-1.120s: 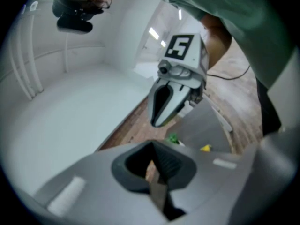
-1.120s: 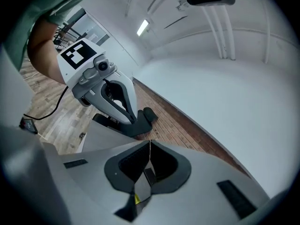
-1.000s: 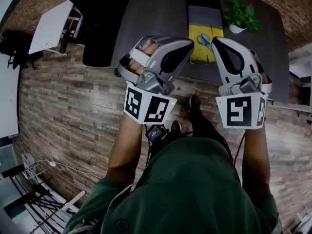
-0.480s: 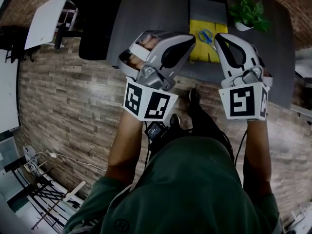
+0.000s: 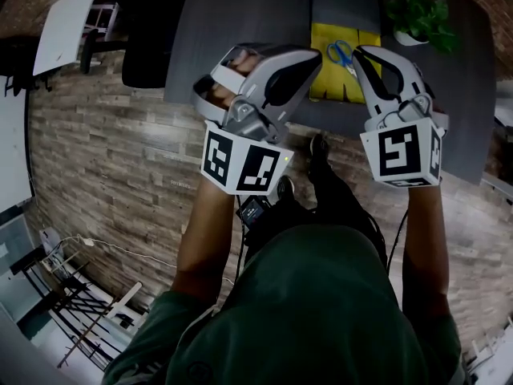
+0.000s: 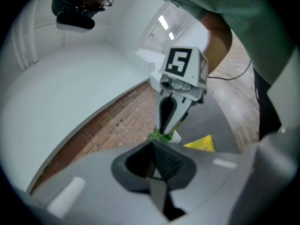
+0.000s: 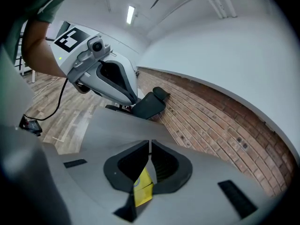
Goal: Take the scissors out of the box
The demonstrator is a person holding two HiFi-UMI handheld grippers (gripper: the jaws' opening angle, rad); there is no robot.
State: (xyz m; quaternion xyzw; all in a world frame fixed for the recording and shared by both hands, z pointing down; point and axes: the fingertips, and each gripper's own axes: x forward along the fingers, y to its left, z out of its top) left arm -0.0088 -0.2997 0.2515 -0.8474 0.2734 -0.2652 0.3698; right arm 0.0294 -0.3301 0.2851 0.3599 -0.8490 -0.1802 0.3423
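Blue-handled scissors (image 5: 340, 53) lie in an open yellow box (image 5: 325, 80) on the dark grey table (image 5: 240, 14). Both grippers hover at the table's near edge, apart from the box. My left gripper (image 5: 314, 54) is shut with nothing in it, its tips just left of the box. My right gripper (image 5: 359, 52) is shut and empty, its tips over the box's right part next to the scissors. The right gripper view shows the yellow box (image 7: 143, 187) through the gap below its shut jaws. In the left gripper view a corner of the box (image 6: 201, 143) lies beyond the right gripper (image 6: 168, 125).
A potted plant (image 5: 422, 18) stands at the table's far right, and a grey flat panel (image 5: 345, 6) lies behind the box. A black chair (image 5: 148, 58) stands left of the table. The floor is wood, with a cable tangle (image 5: 64, 295) at lower left.
Both grippers have moved forward and down toward the table edge. Their tips now flank the yellow box more closely. Both jaws stayed shut.
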